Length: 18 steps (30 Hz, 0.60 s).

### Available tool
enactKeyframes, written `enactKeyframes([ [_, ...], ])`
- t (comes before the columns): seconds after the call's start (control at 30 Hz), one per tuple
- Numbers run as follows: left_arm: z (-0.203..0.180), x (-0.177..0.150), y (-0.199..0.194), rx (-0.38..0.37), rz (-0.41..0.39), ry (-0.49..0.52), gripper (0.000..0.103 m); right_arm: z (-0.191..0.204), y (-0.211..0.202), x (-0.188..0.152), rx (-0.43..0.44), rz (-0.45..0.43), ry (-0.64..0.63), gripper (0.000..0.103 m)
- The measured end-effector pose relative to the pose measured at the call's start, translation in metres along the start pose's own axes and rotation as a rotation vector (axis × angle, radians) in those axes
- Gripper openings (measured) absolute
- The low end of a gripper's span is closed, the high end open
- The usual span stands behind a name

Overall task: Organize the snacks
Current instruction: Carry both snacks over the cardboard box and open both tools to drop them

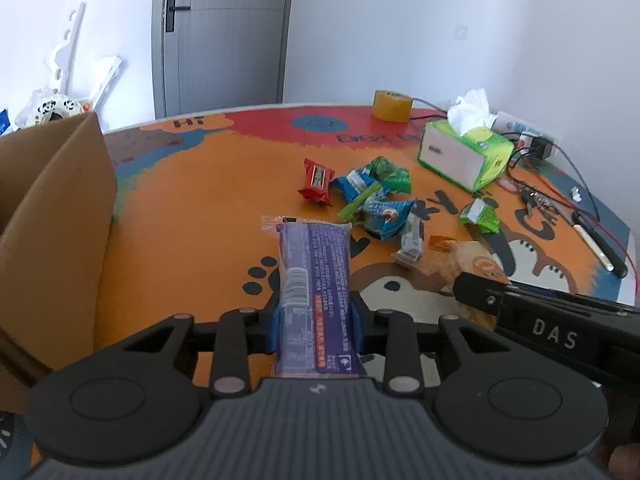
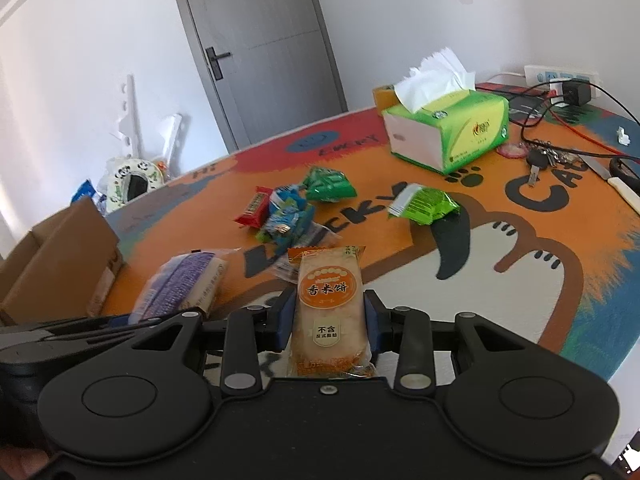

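My left gripper (image 1: 316, 320) is shut on a long purple snack packet (image 1: 314, 276), held above the table; the packet also shows in the right wrist view (image 2: 180, 284). My right gripper (image 2: 329, 322) is shut on an orange rice cracker packet (image 2: 329, 300), also seen in the left wrist view (image 1: 476, 266). Loose snacks lie mid-table: a red bar (image 1: 316, 180), blue packets (image 1: 384, 210) and green packets (image 1: 390, 172), with one green packet (image 2: 424, 204) apart. A cardboard box (image 1: 48, 216) stands at the left.
A green tissue box (image 2: 452, 128), a yellow tape roll (image 1: 392, 106), keys (image 2: 540, 160), cables and a charger (image 2: 572, 94) sit at the far right of the cartoon-printed table (image 2: 520, 292). A pen (image 1: 596, 248) lies near the right edge.
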<state>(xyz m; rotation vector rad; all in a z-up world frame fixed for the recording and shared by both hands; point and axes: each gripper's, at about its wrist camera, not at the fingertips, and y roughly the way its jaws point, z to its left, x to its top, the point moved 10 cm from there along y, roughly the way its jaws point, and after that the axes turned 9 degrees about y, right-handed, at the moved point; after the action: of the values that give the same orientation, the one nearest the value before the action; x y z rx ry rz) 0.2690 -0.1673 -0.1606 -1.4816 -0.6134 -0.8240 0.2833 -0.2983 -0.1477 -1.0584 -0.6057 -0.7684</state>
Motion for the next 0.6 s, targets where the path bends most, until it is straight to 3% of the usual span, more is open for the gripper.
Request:
enactKeyframes([
  [0.6, 0.034, 0.036, -0.077, 0.058, -0.153, -0.062, 0.031, 0.073, -0.036, 0.020, 0.170, -0.079, -0.063, 0.036],
])
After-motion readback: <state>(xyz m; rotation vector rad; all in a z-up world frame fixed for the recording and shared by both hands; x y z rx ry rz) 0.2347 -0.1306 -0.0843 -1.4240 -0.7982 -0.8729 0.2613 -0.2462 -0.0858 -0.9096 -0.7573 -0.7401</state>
